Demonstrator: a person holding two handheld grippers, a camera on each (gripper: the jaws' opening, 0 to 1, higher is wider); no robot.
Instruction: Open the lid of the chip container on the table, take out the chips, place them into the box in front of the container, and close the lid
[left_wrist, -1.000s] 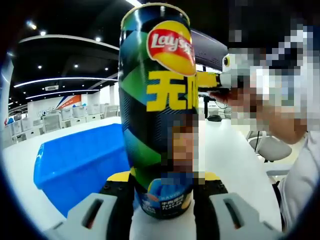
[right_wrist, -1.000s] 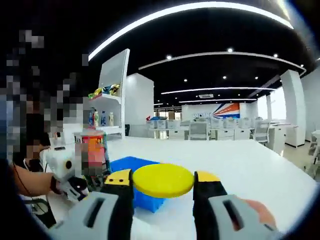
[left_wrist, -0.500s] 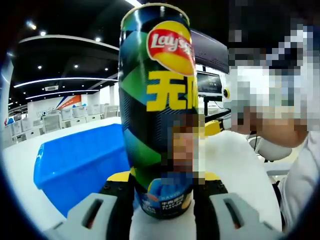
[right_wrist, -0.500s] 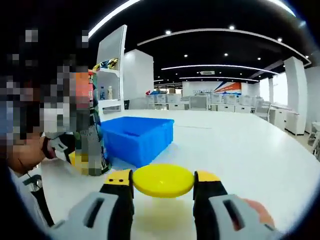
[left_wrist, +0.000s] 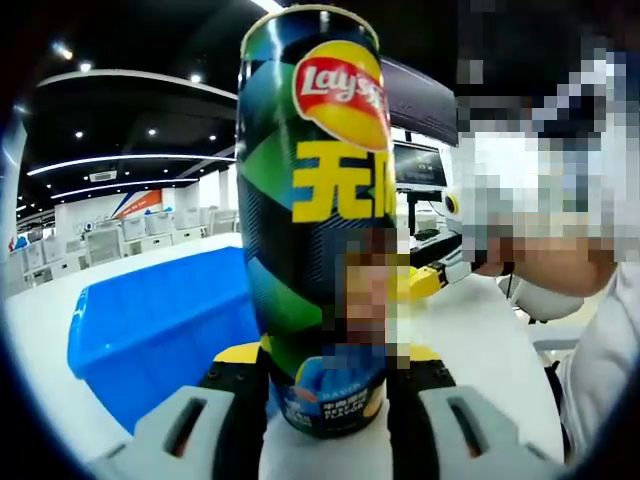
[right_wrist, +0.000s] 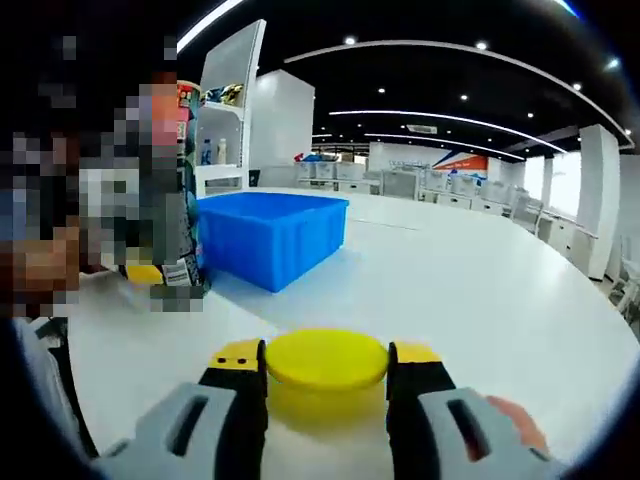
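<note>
A tall Lay's chip can (left_wrist: 315, 220) with dark, green and yellow print stands upright on the white table, and my left gripper (left_wrist: 325, 385) is shut on its base. The can's top rim looks bare of a lid. In the right gripper view the same can (right_wrist: 180, 190) shows at the left, partly behind mosaic. My right gripper (right_wrist: 327, 362) is shut on the round yellow lid (right_wrist: 327, 358), held low over the white table (right_wrist: 480, 300). The blue box (left_wrist: 160, 325) sits left of the can; the blue box (right_wrist: 268, 232) shows again beyond the lid.
A person's sleeve and hand (left_wrist: 590, 330) fill the right of the left gripper view, with the other gripper's yellow tip (left_wrist: 425, 280) below. A monitor (left_wrist: 418, 165) stands behind. White shelves (right_wrist: 225, 110) rise at the back left. Office desks and chairs line the far room.
My right gripper has come down with the yellow lid toward the table near its front. The left gripper and the can have stayed put.
</note>
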